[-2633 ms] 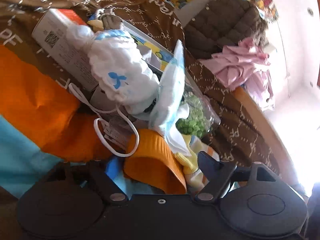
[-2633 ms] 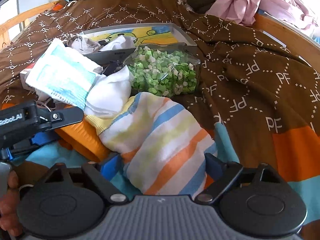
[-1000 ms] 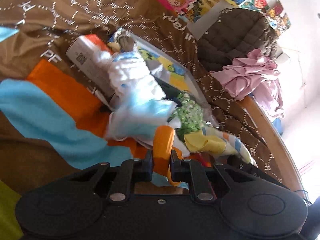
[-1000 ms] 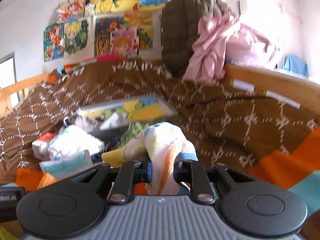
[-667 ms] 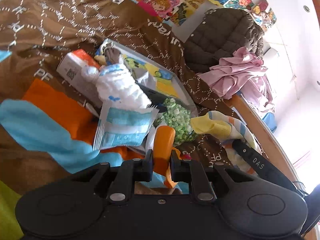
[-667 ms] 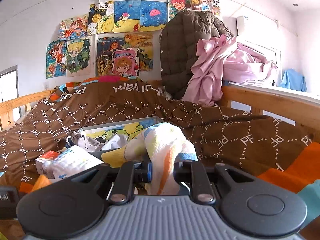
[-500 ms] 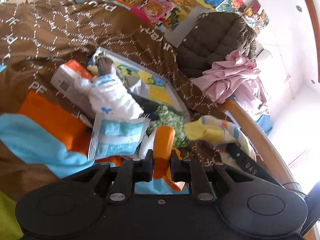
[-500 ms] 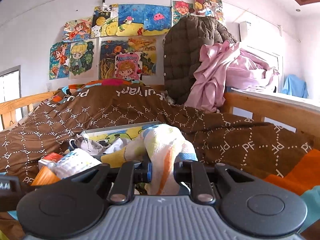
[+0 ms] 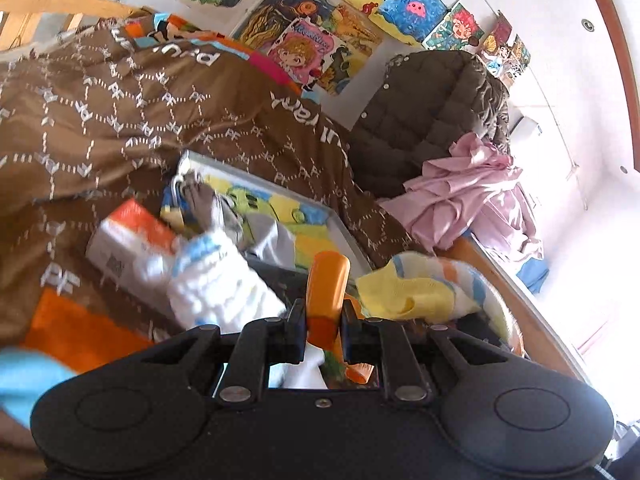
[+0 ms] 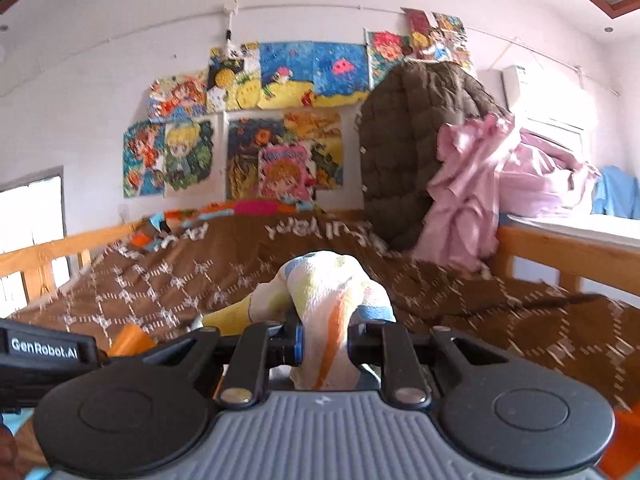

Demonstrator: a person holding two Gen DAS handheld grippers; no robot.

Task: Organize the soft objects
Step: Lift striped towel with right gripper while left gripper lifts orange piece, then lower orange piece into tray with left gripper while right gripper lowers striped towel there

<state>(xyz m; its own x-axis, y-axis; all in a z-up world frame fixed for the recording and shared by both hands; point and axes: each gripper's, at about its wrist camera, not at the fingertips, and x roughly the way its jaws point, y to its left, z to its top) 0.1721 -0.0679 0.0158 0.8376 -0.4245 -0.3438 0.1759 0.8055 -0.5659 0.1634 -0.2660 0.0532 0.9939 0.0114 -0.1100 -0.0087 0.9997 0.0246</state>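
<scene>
Both soft things are up off the brown quilt (image 9: 132,120), so the step in hand looks like carrying them to the shallow tray (image 9: 344,232) at mid-bed: keep both grips firm and lower each piece flat. The right gripper (image 10: 324,344) is clamped on the striped towel (image 10: 332,300); the left gripper (image 9: 325,326) pinches the orange cloth (image 9: 326,284). The quilt repeats "PF"; the left gripper's side reads "GenRobot.AI".

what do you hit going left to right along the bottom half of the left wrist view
orange-and-white box → white padded pack → orange piece held in the left gripper → striped cloth → pink clothes
</scene>
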